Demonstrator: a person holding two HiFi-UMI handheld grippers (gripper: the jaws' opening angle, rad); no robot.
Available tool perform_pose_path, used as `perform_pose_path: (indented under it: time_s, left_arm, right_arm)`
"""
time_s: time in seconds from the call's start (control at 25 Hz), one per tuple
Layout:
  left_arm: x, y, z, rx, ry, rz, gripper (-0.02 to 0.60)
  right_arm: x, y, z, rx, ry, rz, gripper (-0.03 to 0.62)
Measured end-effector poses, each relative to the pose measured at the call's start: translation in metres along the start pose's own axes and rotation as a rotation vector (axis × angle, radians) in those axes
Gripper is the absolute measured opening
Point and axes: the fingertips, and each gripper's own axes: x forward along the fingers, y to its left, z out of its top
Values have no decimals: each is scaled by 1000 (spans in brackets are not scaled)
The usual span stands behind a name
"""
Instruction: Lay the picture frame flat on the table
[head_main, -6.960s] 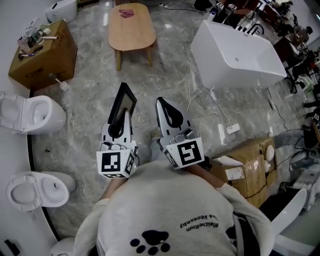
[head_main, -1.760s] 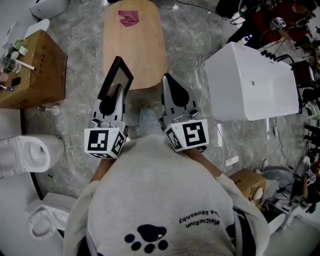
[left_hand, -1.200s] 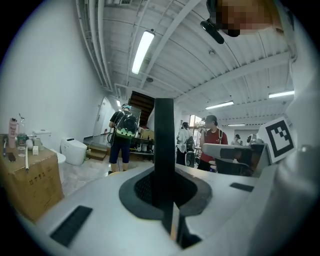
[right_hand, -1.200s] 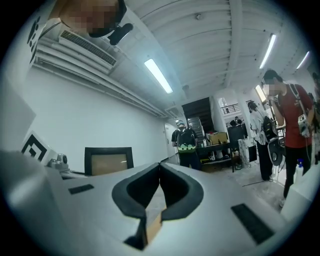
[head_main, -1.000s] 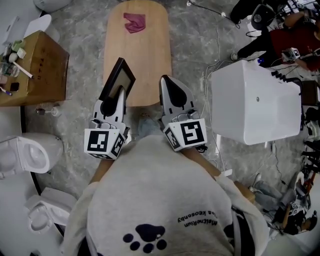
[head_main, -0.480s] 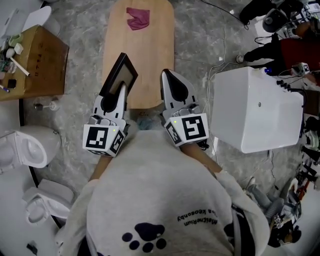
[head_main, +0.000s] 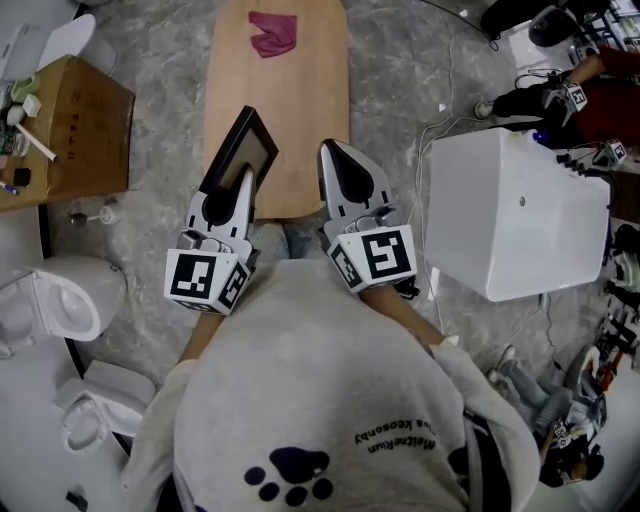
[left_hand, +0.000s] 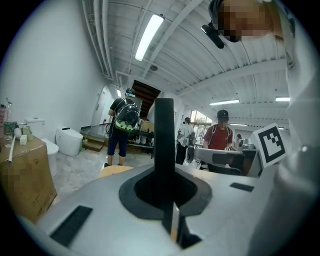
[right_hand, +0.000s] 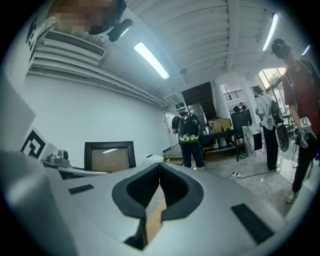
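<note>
A black picture frame (head_main: 240, 152) with a brown pane stands upright in my left gripper (head_main: 243, 178), which is shut on its lower edge. In the left gripper view the picture frame (left_hand: 163, 145) shows edge-on as a dark vertical bar between the jaws. It hangs over the near left end of the long wooden table (head_main: 300, 110). My right gripper (head_main: 331, 152) is shut and holds nothing, beside the frame over the table's near end. In the right gripper view the picture frame (right_hand: 109, 156) appears at left, with my right gripper (right_hand: 159, 167) closed.
A crumpled red cloth (head_main: 272, 32) lies at the table's far end. A cardboard box (head_main: 65, 125) with small items stands left, toilets (head_main: 55, 305) at lower left. A white tub (head_main: 520, 215) sits right, with cables (head_main: 450, 120) on the floor. People (left_hand: 123, 127) stand in the distance.
The table's near end has come closer under both grippers as the view moved forward. The frame stays upright in the left gripper; the right stays shut.
</note>
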Motion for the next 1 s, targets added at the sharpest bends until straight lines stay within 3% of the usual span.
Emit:
perform_pose_path:
  time_s: [0.48,1.0]
  left_arm:
    - [11,9,8,-20,40,-59,17]
    - [15,20,-27,-55,91,-147,17]
  right_arm:
    - [20,9,-1,5,73,34,9]
    - [31,13,-34,23,125,38,9]
